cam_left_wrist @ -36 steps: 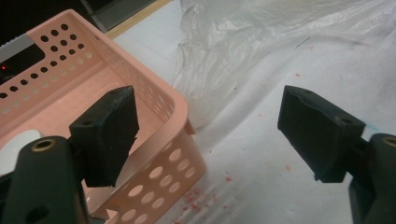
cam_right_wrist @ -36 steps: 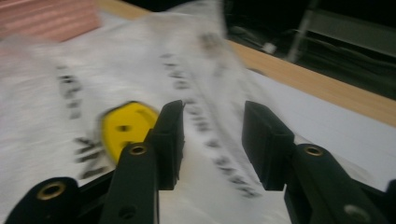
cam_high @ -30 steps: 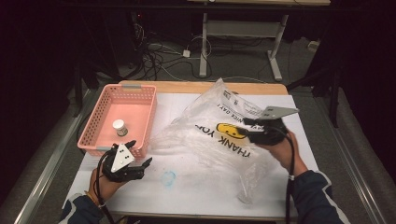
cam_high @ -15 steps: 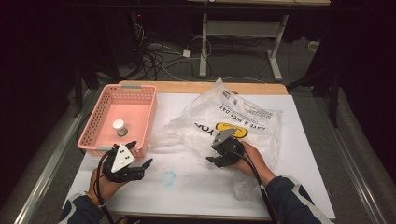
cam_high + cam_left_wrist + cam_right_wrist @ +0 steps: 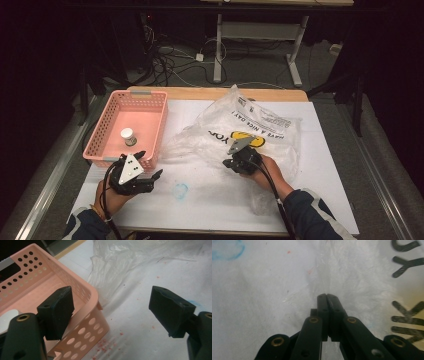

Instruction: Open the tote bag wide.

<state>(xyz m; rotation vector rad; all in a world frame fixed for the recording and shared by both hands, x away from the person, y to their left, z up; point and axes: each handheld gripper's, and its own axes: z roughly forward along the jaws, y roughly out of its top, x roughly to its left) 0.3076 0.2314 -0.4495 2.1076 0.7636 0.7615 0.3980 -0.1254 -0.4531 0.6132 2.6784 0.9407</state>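
Note:
A crumpled clear plastic bag (image 5: 260, 125) printed with black "THANK YOU" letters and a yellow smiley lies on the white-covered table (image 5: 210, 200). My right gripper (image 5: 228, 164) rests on the bag's near left part. Its jaws have just been closing and now meet, pinching a ridge of the film (image 5: 326, 295) at their tips. My left gripper (image 5: 149, 164) stays open at the near right corner of the pink basket (image 5: 100, 135), with nothing between its pads (image 5: 57, 312). The basket's corner (image 5: 82, 287) sits between the jaws' line of sight and the bag's edge (image 5: 112, 262).
A small white-lidded jar (image 5: 128, 135) stands inside the basket. A blue scribble (image 5: 181, 190) marks the paper between the two hands. Red specks dot the paper by the basket. Beyond the table are cables and a desk frame (image 5: 255, 45) on the floor.
The right hand came down and left from the bag's raised right side to its near left part, and its jaws went from open to shut. The left hand stayed put.

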